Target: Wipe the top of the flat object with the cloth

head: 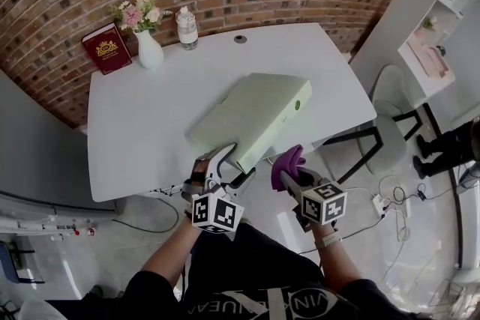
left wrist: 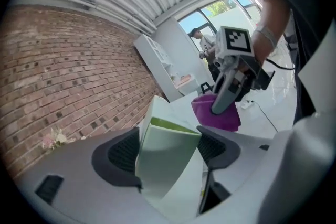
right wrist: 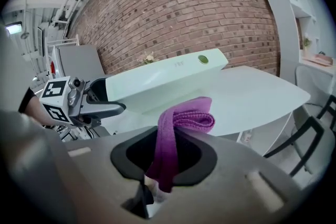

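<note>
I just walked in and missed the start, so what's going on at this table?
A person holds a gripper in each hand. The left gripper is closed on the near corner of the pale green flat object, which reaches past the front edge of the white table. The right gripper pinches a purple cloth, held beside that corner and off the object. The top is not being wiped yet.

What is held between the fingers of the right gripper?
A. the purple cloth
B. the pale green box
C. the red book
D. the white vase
A: the purple cloth hangs pinched in the right gripper, while the pale green box is gripped by the left gripper instead.
</note>
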A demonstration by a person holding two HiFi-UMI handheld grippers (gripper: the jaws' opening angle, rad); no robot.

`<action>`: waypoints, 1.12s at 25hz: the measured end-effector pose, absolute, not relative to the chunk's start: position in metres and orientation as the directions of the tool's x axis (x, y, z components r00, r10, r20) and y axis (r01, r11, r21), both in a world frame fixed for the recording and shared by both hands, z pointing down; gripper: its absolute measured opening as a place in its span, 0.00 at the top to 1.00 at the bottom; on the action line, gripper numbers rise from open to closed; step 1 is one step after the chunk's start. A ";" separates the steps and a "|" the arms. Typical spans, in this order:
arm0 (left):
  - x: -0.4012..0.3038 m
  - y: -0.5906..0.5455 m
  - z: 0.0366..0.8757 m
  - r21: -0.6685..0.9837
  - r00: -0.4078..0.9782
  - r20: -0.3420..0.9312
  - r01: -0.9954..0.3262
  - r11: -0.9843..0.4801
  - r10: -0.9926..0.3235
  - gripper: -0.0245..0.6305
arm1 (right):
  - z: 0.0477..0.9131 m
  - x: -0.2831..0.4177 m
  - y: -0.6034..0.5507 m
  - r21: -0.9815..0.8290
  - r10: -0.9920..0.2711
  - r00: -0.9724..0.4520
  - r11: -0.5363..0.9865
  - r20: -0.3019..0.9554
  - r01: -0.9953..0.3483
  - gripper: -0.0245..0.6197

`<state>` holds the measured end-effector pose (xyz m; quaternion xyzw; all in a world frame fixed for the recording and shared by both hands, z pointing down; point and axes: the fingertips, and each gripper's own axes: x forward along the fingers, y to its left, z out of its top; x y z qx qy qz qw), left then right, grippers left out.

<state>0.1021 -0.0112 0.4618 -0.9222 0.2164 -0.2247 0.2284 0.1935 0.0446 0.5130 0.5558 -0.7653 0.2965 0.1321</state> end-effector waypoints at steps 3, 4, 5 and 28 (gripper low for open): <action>0.098 -0.017 0.443 -0.425 0.811 0.270 -0.383 -0.820 -0.519 0.44 | 0.508 0.193 0.040 -0.310 -0.779 -0.348 0.208 0.522 -0.928 0.86; 0.096 -0.019 0.436 -0.391 0.811 0.256 -0.411 -0.823 -0.527 0.44 | 0.505 0.192 0.039 -0.311 -0.780 -0.352 0.212 0.516 -0.926 0.86; 0.094 -0.021 0.430 -0.351 0.809 0.241 -0.442 -0.826 -0.536 0.44 | 0.503 0.191 0.038 -0.312 -0.782 -0.356 0.216 0.513 -0.925 0.86; -0.066 -0.074 0.396 0.603 0.621 0.095 -0.658 -0.452 -0.778 0.46 | 0.490 0.124 0.001 -0.326 -0.707 -0.504 0.387 0.496 -0.863 0.86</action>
